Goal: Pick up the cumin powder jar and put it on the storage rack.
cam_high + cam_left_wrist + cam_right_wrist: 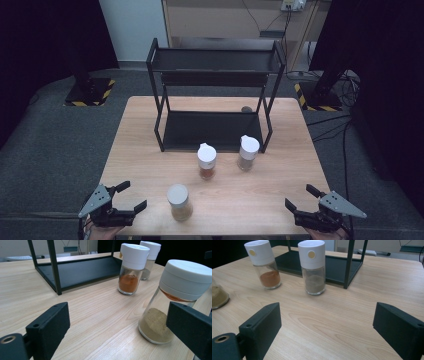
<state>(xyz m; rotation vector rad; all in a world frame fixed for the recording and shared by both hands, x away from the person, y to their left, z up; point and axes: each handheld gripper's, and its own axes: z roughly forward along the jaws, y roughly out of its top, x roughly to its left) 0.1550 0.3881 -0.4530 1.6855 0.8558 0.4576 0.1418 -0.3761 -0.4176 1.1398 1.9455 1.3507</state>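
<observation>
Nearest jar: the jar of tan powder is clear glass with a broad white screw cap and pale sandy powder filling its lower part; in the left gripper view an orange band shows just under the cap.
Its place: on the worktop near the front edge, a little left of the middle, between the two hand-held grippers and closer to the left one.
Its axis: upright on its base, long axis vertical, cap up.
Other jars: the jar of orange powder and the jar of grey powder stand upright farther back, just in front of the black rack.
Left hand-held gripper: jaws spread wide, holding nothing, at the near left corner.
Right hand-held gripper: jaws spread wide, holding nothing, at the near right corner.
</observation>
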